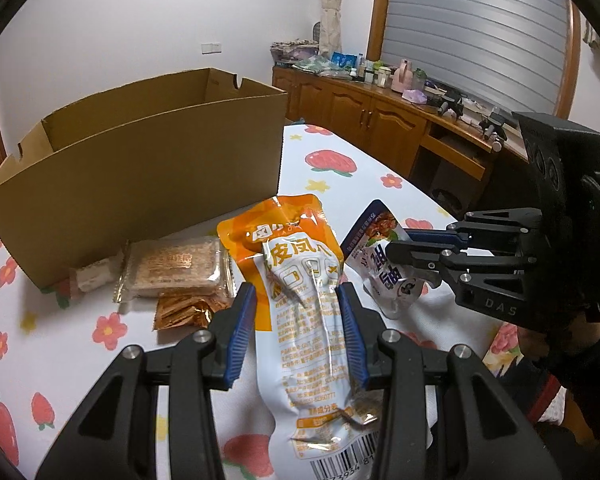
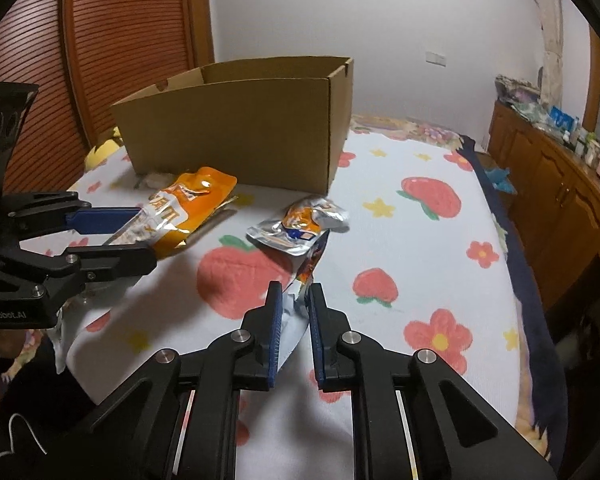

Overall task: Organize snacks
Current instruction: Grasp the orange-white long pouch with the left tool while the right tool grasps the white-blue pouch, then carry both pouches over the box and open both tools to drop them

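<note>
Both claws are clenched on light, crinkly packets lifted off the strawberry cloth (image 2: 420, 200): the left gripper (image 1: 296, 300) across the orange pouch (image 1: 296, 280), the right gripper (image 2: 294, 300) pinching the slippery silver packet (image 2: 300, 224) by its edge, short of the cardboard box (image 2: 236, 128).

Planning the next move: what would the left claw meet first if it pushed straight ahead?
Probably the cardboard box: the left claw, gripping the orange snack pouch, points toward its near wall, though depth is unclear.
</note>
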A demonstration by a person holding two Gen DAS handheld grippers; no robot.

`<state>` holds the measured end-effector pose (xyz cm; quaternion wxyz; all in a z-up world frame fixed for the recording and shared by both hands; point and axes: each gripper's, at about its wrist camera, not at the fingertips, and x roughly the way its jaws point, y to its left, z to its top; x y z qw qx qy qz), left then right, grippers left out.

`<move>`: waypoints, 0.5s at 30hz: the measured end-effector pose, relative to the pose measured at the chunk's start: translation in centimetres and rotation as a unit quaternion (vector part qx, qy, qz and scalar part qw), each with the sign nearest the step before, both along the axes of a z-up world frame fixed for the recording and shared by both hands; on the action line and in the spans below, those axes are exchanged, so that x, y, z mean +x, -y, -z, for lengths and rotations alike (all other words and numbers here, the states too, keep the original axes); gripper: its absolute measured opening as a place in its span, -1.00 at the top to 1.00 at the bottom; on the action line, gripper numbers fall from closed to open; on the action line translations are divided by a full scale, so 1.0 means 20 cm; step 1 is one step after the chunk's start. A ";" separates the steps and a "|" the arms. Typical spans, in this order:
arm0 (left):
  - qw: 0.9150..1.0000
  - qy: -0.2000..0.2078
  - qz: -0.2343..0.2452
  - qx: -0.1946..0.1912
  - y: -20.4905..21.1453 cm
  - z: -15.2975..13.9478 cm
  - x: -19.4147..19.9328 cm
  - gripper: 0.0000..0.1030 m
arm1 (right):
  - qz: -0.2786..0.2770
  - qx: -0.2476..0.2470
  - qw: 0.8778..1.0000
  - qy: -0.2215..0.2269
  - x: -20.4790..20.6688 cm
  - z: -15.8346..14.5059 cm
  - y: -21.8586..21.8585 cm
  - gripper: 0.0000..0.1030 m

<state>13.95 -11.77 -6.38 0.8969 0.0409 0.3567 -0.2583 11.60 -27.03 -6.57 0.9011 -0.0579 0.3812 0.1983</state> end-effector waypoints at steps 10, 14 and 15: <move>1.000 0.018 -0.012 -0.006 -0.05 -0.07 -0.02 0.21 | -0.003 -0.012 1.000 0.014 -0.01 -0.06 -0.03 0.95; 1.000 0.022 -0.017 -0.007 -0.07 -0.08 -0.02 0.21 | -0.005 -0.014 1.000 0.020 -0.01 -0.08 -0.04 0.96; 1.000 0.022 -0.018 -0.008 -0.08 -0.09 -0.02 0.21 | -0.006 -0.014 1.000 0.021 -0.01 -0.09 -0.04 0.96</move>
